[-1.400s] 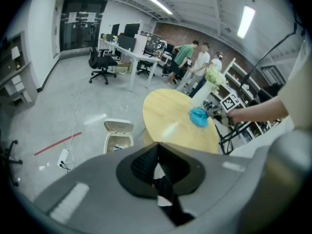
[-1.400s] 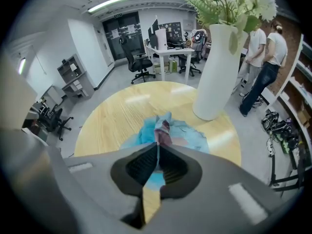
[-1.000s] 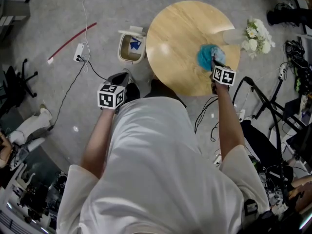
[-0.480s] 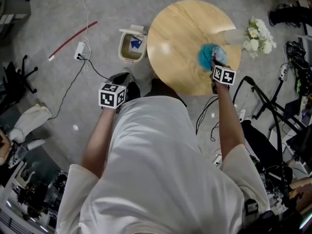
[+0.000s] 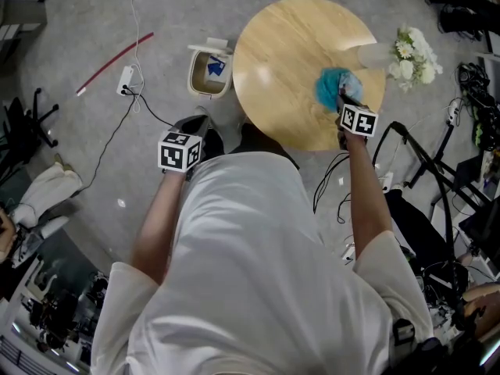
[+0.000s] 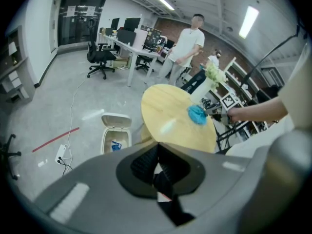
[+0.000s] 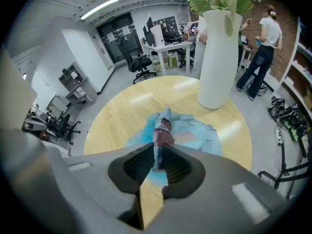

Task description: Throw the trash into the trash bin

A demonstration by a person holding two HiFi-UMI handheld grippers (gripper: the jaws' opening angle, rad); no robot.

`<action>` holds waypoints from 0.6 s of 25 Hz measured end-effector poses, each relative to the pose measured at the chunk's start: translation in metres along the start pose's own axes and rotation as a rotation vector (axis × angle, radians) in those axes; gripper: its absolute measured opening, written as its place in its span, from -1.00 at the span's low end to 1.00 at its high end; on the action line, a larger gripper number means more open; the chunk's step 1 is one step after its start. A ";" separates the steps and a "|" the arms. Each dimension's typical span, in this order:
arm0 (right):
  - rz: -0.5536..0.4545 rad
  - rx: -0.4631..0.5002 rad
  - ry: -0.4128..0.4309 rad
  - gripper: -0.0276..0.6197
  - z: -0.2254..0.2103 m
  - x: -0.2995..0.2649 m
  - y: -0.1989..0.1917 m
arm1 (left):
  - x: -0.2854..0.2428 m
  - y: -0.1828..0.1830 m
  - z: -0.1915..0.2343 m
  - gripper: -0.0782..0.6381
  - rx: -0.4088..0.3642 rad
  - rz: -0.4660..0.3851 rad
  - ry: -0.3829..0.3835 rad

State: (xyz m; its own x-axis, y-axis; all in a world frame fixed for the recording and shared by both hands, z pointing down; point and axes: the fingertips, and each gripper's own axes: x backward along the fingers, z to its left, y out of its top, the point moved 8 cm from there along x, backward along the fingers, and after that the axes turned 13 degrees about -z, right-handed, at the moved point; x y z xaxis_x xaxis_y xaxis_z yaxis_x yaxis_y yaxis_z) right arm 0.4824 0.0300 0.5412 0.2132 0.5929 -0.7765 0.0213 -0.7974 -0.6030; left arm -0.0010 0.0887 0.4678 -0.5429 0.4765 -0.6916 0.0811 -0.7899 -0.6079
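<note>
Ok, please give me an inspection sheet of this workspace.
Surface: round light wooden table, mostly bare.
Job's things: crumpled blue plastic wrapper on table; cream trash bin on floor, lid open, blue scrap inside.
Clutter: tall white vase of white flowers on table.
Grippers: right gripper pinches a fold of the wrapper, jaws have just been opening; left gripper shut, empty, over the floor.
Cables: white power strip and black cable on floor.
Surroundings: grey floor, red tape strip, person standing, office chairs.

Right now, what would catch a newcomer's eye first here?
The crumpled blue trash on the round wooden table, pinched between the fingers of the right gripper, which have just been opening. A white vase of flowers stands near it; an open trash bin sits on the floor beside the table.
</note>
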 end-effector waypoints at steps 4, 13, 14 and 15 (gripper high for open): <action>-0.020 0.008 0.005 -0.79 0.000 0.004 0.004 | -0.003 0.002 -0.002 -0.77 -0.001 0.002 -0.006; -0.025 -0.008 0.026 -0.77 -0.004 0.011 0.008 | -0.006 0.003 0.000 -0.77 0.001 0.008 -0.011; -0.024 -0.009 0.025 -0.77 -0.004 0.011 0.008 | -0.005 0.003 0.000 -0.77 0.001 0.009 -0.011; -0.025 -0.010 0.023 -0.77 -0.004 0.011 0.008 | -0.005 0.003 0.001 -0.77 0.003 0.009 -0.010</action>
State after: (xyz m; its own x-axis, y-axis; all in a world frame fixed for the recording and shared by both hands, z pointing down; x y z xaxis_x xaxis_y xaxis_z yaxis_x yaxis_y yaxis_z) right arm 0.4887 0.0297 0.5287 0.2344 0.6102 -0.7567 0.0362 -0.7834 -0.6205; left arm 0.0010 0.0834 0.4700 -0.5507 0.4651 -0.6931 0.0839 -0.7953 -0.6003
